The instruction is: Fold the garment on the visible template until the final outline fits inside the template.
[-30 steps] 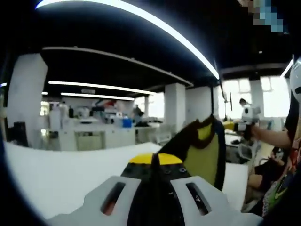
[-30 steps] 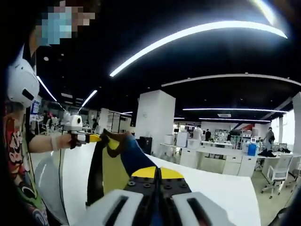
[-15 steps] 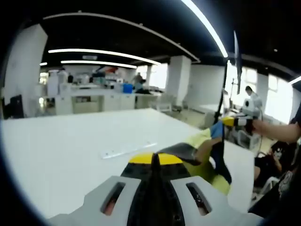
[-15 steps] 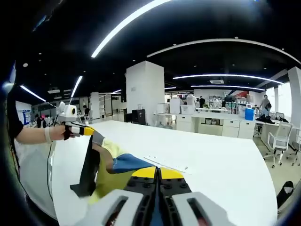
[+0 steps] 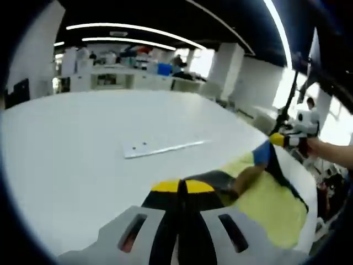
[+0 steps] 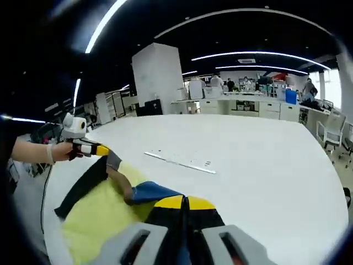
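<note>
A yellow garment (image 5: 270, 201) with black and blue trim lies spread on the white table (image 5: 71, 165), its far edge still lifted. My left gripper (image 5: 182, 187) is shut on a dark grey corner of it. In the left gripper view, my right gripper (image 5: 277, 140) comes in from the right, held by a hand and shut on the garment's blue corner. In the right gripper view, my right gripper (image 6: 185, 202) pinches the blue part of the garment (image 6: 102, 212). My left gripper (image 6: 102, 150) holds the grey corner at the left.
A thin clear strip (image 5: 164, 148) with small dots lies flat on the table beyond the garment; in the right gripper view the strip (image 6: 180, 162) is just past it. Desks, chairs and people stand far behind. The table edge (image 6: 331, 182) curves at the right.
Both grippers have come down, bringing the garment from hanging in the air to lying on the table. Both views now tilt toward the tabletop. Both grips hold.
</note>
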Demonstrator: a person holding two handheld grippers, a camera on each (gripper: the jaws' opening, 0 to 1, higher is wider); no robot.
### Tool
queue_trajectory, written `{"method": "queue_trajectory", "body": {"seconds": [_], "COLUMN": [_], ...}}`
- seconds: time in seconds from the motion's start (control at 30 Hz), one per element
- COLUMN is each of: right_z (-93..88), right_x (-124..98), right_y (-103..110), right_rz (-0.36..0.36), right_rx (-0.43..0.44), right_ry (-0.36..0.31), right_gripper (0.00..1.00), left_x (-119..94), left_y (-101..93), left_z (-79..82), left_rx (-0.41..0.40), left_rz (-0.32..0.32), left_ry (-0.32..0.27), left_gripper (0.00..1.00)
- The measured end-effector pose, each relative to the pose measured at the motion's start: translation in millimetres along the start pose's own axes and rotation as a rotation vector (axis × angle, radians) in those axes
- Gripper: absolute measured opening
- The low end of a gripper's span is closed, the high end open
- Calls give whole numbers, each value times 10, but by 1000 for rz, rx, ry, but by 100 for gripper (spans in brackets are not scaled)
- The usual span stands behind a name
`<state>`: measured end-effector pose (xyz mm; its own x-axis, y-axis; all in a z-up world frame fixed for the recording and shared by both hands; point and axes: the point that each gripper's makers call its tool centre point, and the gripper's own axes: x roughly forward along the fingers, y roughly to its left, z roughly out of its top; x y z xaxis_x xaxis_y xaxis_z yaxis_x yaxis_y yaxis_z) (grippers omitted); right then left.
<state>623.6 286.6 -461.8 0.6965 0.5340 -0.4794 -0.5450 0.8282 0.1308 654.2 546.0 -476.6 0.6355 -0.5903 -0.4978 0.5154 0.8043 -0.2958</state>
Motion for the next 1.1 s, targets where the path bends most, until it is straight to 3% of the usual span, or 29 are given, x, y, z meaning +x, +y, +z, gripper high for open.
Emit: {"method": "queue_trajectory", "body": {"seconds": [0.1, 0.2, 0.37, 0.53, 0.73, 0.8, 0.9, 0.97, 1.03, 1.1], "right_z": [-211, -308, -392, -464, -423, -406, -250, -194, -186, -267], "right_x": [183, 242, 274, 339, 386, 399, 428, 432, 450, 468], "right_y": [-101, -199, -254, -295, -344, -348, -234, -229, -250, -305], "right_rz": [-19, -50, -54, -55, -68, -68, -20, -19, -37, -59], "right_rx": [48, 29, 15, 16, 27, 26, 158, 148, 129, 156], "right_ry": [76, 112, 133, 161, 170, 168, 128, 113, 116, 155], "right_gripper": [0, 0, 0, 0, 0, 0, 0, 0, 0, 0], "left_x": [206, 294, 319, 354, 407, 417, 442, 434, 437, 436], "left_y": [90, 216, 270, 291, 310, 293, 163, 127, 165, 278], "left_z": [-114, -248, -301, -291, -242, -215, -69, -2, -8, -64], "left_rx": [32, -11, 2, -47, 88, 92, -16, -70, -51, -121], "left_rz": [21, 56, 56, 57, 62, 66, 10, -7, 9, 60], "left_ry": [50, 99, 118, 124, 143, 139, 80, 56, 62, 86], "left_gripper": [0, 0, 0, 0, 0, 0, 0, 0, 0, 0]}}
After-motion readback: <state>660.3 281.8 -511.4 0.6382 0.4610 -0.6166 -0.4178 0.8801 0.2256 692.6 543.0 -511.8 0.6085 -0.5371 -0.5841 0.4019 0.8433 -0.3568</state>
